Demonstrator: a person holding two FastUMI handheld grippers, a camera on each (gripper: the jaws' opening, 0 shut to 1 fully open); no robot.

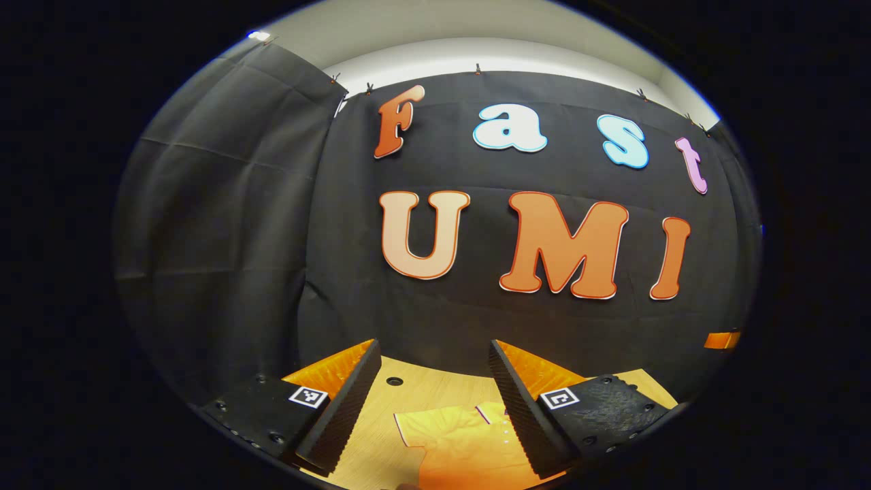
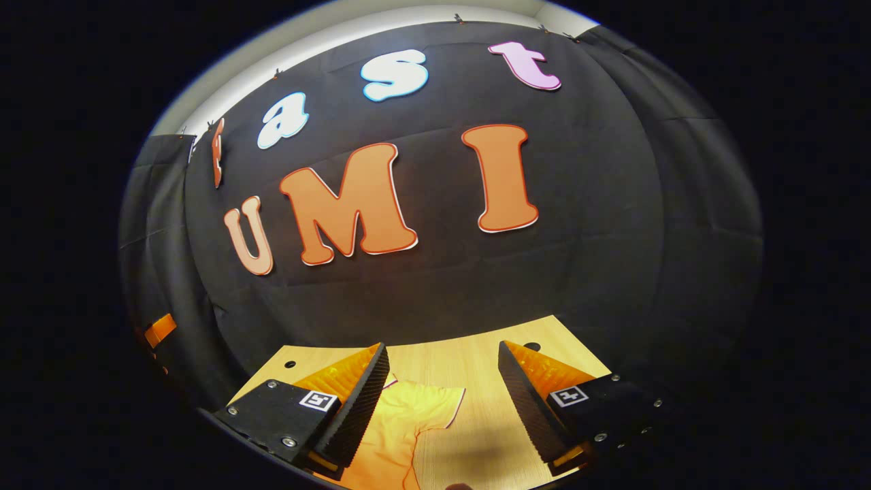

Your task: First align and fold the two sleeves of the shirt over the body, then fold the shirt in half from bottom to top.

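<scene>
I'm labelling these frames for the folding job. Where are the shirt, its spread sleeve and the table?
shirt (image 1: 469, 446), left gripper view, on its body.
sleeve (image 2: 435, 401), right gripper view, on the spread sleeve's cloth.
table (image 2: 476, 364), right gripper view, on bare wood beyond the shirt.

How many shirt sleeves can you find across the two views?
2: one sleeve lies flat left of the collar in the left gripper view; the other sleeve lies flat, pointing right, in the right gripper view.

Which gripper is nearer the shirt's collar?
Left. The collar lies between the open left gripper fingers; the right gripper hangs over a sleeve, collar edge beside its finger.
</scene>
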